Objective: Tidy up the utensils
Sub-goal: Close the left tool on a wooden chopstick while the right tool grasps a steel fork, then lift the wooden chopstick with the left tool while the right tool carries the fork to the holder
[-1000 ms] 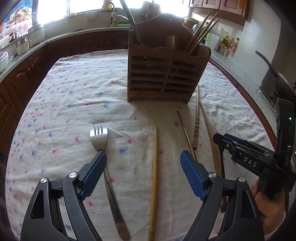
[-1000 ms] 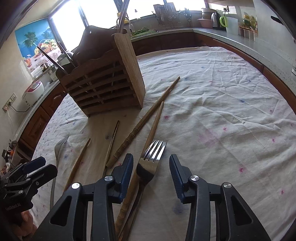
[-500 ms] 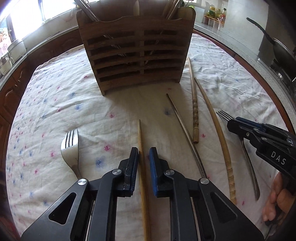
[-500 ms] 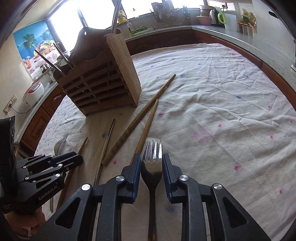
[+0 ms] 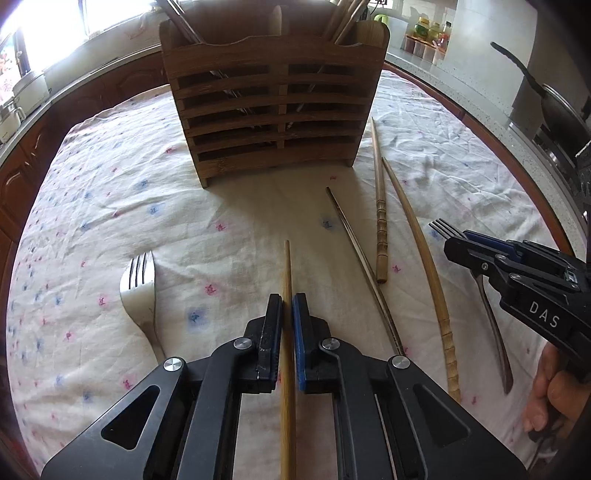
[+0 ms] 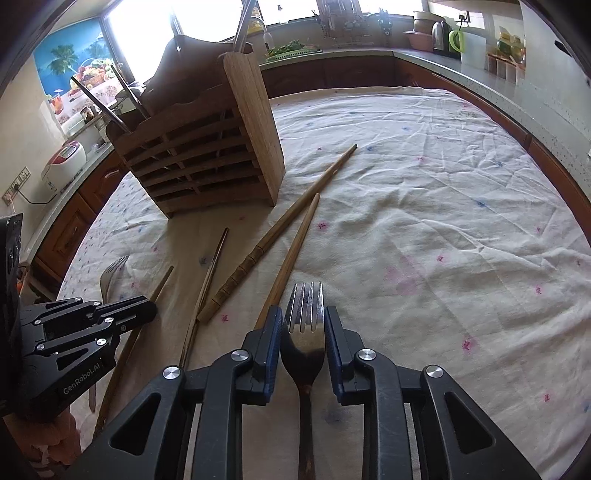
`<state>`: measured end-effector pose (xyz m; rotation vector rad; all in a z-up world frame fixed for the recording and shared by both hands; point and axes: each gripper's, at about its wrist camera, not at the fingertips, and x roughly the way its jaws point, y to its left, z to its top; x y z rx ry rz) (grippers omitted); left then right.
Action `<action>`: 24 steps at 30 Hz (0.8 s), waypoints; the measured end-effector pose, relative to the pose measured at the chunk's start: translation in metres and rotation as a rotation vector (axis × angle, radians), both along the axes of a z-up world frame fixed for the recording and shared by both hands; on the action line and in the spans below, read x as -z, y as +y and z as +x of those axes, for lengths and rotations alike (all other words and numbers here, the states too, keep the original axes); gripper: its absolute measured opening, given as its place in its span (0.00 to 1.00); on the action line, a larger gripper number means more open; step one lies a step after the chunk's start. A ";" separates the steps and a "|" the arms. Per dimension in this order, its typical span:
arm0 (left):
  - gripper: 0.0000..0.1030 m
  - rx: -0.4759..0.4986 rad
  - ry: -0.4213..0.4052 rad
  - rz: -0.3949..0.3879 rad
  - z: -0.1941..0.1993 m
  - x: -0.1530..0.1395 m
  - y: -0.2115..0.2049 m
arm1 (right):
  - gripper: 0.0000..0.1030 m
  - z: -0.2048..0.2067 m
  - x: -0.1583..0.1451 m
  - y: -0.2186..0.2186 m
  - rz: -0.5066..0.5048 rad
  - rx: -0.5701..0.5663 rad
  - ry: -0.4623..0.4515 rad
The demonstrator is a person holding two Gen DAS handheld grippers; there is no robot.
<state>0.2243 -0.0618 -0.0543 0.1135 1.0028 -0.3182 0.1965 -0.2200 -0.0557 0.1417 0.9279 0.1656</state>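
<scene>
A slatted wooden utensil holder (image 5: 275, 110) stands at the far middle of the cloth-covered table, also in the right wrist view (image 6: 207, 147). My left gripper (image 5: 287, 308) is shut on a light wooden chopstick (image 5: 287, 280) lying on the cloth. A silver fork (image 5: 138, 286) lies to its left. My right gripper (image 6: 303, 321) is shut on a dark-handled fork (image 6: 304, 325), seen from the side in the left wrist view (image 5: 480, 254). Three more chopsticks (image 5: 380, 221) lie between the grippers and the holder.
The white flowered tablecloth (image 6: 443, 221) covers the table. Utensils stand in the holder's compartments (image 5: 343, 22). Kitchen counters ring the table, with a pan (image 5: 554, 107) at the right and a rice cooker (image 6: 64, 164) at the left.
Both grippers went from open to shut: the left on the light chopstick after moving right and closer to the holder, the right on the dark-handled fork.
</scene>
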 end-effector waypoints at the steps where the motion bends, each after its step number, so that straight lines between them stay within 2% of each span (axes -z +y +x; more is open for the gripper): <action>1: 0.05 -0.004 -0.008 -0.024 -0.004 -0.004 0.004 | 0.22 -0.003 -0.004 0.000 0.008 -0.005 -0.011; 7: 0.05 -0.041 -0.044 -0.184 -0.034 -0.034 0.034 | 0.22 -0.029 -0.037 -0.005 0.058 -0.028 -0.086; 12: 0.05 -0.056 -0.103 -0.271 -0.062 -0.062 0.051 | 0.22 -0.047 -0.062 -0.009 0.128 -0.052 -0.132; 21: 0.05 -0.062 -0.177 -0.352 -0.091 -0.093 0.064 | 0.20 -0.067 -0.080 -0.007 0.222 -0.087 -0.170; 24: 0.05 -0.063 -0.188 -0.364 -0.097 -0.096 0.066 | 0.15 -0.071 -0.081 -0.009 0.267 -0.096 -0.170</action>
